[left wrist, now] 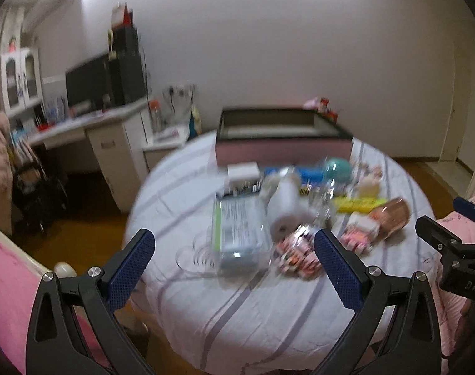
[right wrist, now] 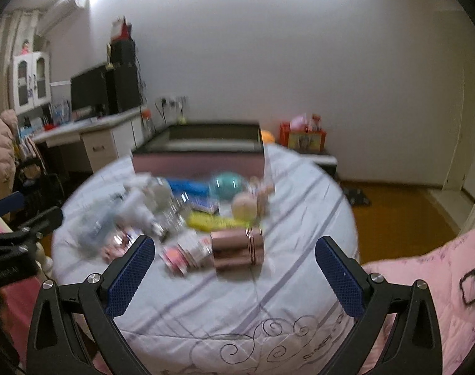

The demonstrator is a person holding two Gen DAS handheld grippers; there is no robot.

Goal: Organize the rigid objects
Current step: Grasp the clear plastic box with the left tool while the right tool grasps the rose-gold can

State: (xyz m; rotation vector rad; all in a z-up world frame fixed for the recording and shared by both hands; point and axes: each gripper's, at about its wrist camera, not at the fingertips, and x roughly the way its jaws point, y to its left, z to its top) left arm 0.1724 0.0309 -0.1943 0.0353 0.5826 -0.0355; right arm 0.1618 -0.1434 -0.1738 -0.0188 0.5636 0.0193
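Item: my left gripper (left wrist: 234, 265), blue-padded fingers spread wide, empty. Item: my right gripper (right wrist: 234, 268), likewise spread, empty. Item: blurred clutter heap on striped white sheet (right wrist: 299, 193), including pink metallic cylinder (right wrist: 237, 250), before pink-sided open box (right wrist: 200, 162).

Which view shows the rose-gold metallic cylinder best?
Right wrist: the rose-gold metallic cylinder lies near centre, just ahead of the open right gripper, bands visible. Left wrist shows it off to the right, blurred and angled.
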